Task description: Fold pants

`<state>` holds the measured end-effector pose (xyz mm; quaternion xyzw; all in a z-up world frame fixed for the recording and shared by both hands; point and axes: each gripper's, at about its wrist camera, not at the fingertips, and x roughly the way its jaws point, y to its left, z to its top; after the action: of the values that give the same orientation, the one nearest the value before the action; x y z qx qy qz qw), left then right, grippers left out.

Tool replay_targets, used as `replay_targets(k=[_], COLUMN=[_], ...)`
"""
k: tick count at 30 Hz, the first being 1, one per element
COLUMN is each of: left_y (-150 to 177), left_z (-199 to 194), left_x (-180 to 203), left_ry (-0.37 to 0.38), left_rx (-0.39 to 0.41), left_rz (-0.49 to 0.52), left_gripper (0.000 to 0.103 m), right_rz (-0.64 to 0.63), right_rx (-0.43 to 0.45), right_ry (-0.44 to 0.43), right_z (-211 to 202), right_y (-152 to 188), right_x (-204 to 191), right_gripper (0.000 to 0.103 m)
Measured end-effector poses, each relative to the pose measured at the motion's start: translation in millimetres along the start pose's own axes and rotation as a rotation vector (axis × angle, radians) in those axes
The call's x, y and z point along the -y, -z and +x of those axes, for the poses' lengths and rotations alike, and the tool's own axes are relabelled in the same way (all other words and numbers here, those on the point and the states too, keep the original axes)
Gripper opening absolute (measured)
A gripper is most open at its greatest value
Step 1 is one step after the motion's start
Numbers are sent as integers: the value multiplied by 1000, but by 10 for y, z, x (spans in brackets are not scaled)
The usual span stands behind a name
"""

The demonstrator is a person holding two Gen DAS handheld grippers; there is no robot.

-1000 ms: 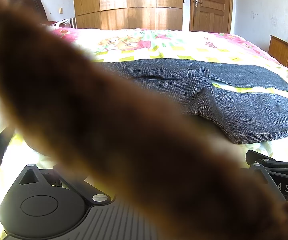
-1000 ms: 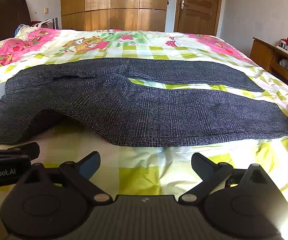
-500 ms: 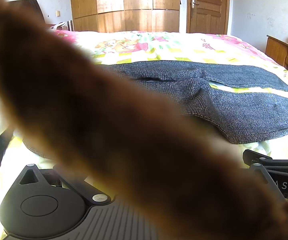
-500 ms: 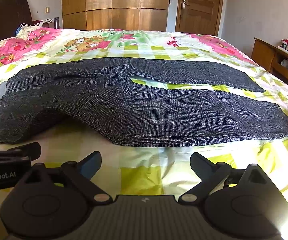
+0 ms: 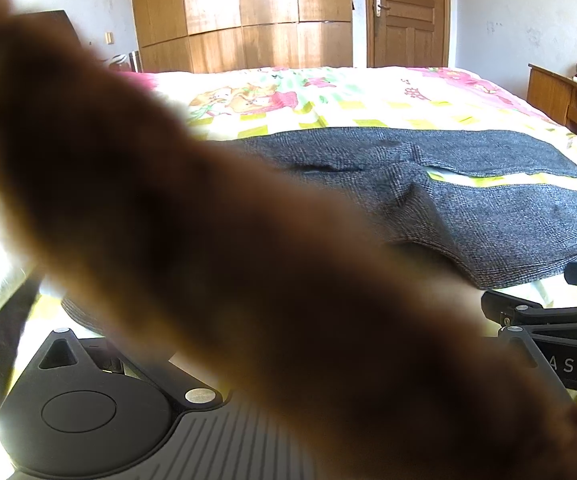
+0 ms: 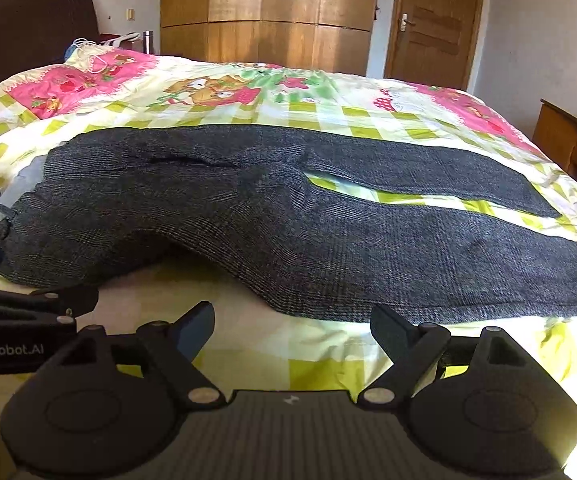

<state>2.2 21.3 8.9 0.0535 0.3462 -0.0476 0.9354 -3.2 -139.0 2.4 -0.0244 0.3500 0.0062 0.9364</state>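
Dark grey checked pants (image 6: 288, 216) lie spread flat across the bed, waist to the left, both legs running right with a gap between them. They also show in the left wrist view (image 5: 488, 216). My right gripper (image 6: 290, 326) is open and empty, just short of the near leg's hem edge. A blurred brown shape (image 5: 208, 240) right at the lens covers most of the left wrist view and hides the left gripper's fingertips. The left gripper's body (image 6: 16, 332) shows at the left of the right wrist view, beside the waist.
The bed (image 6: 248, 96) has a yellow-green checked cover with pink cartoon prints. A dark headboard (image 6: 28, 28) stands at the left, a wooden wardrobe (image 6: 264, 12) and door (image 6: 432, 24) at the back, a wooden cabinet (image 6: 568, 140) at the right.
Both cameras have tilted and moved slightly closer to the pants. The pants lie as before. The brown shape still covers the left view.
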Motion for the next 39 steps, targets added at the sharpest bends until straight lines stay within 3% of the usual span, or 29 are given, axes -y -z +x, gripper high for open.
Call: replay_targets(k=[7, 12, 15, 20, 23, 26, 28, 31, 35, 39], left_y=[-88, -112, -77, -9, -22, -25, -26, 8, 68, 118], left_z=[15, 260, 489, 733, 783, 805, 769, 677, 570, 485], left_x=[-624, -1245, -1535, -1815, -1813, -1892, -2047, -2270, -2307, -2357], left_ry=[-72, -129, -122, -92, -77, -70, -61, -6, -68, -95], left_rx=[-1, -50, -100, -153, -139, -134, -127, -127, -141, -153], left_rz=[54, -24, -75, -111, -80, -53, -70, -121, -38, -32], left_gripper=[103, 102, 97, 94, 91, 81, 56, 37, 33, 32], right_rz=[-217, -358, -435, -562, -620, -641, -633, -650, -663, -640], right_rx=[95, 77, 46, 2, -12, -28, -49, -65, -93, -96], right_ry=[-193, -361, -444, -540, -524, -534, -562, -604, -658, -684], right_z=[16, 220, 386, 575, 702, 761, 718, 620, 508, 462], right_y=[-195, -296, -333, -303, -274, -296, -312, -290, -193, -119], right_x=[-573, -1144, -1483, -1859, -2040, -2159, -2226, -2403, -2631, -2683], right_gripper=[98, 96, 83, 77, 64, 53, 37, 35, 35, 36])
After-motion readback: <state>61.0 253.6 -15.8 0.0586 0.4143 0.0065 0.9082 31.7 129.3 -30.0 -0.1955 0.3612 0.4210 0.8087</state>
